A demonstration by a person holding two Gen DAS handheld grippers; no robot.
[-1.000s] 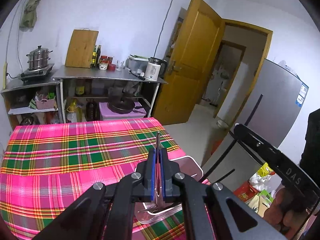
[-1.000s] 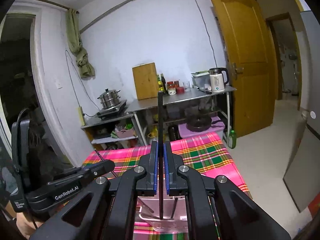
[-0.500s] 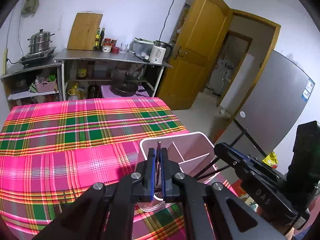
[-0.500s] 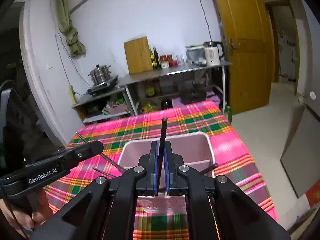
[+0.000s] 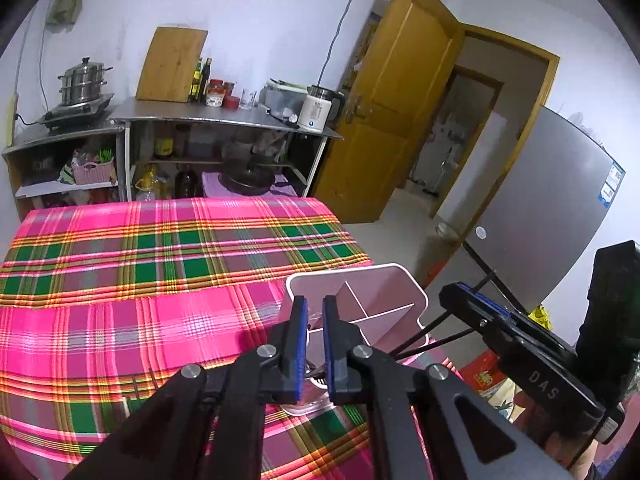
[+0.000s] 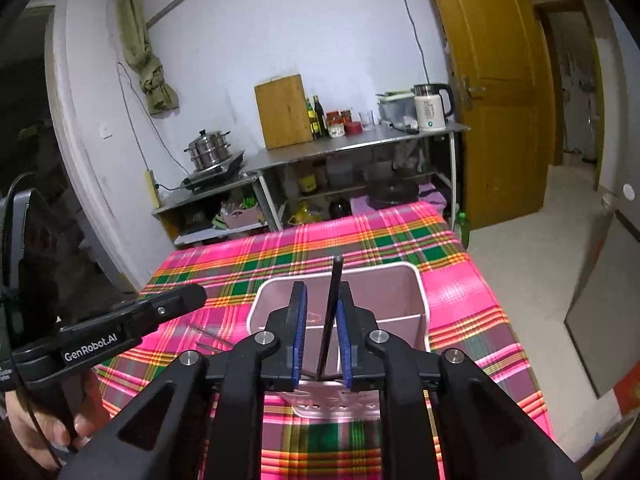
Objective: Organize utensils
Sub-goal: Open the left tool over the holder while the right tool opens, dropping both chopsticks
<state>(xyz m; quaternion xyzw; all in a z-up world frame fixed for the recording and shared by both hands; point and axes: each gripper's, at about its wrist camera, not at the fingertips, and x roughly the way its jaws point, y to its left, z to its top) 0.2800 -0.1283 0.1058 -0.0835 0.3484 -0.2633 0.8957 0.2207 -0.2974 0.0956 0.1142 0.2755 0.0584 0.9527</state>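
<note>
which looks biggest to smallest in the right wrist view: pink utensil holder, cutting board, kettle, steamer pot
1. pink utensil holder, though it is nearest the camera
2. cutting board
3. steamer pot and kettle: too alike to rank

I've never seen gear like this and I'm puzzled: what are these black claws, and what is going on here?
There is no robot. A person holds a claw-like gripper in each hand, and each has a camera looking along its fingers. One picture comes from the left gripper, the other from the right gripper. Both hover over a pink utensil holder on a plaid tablecloth. The left jaws are open and empty. The right jaws are open, with a black chopstick leaning loosely between them.
</note>
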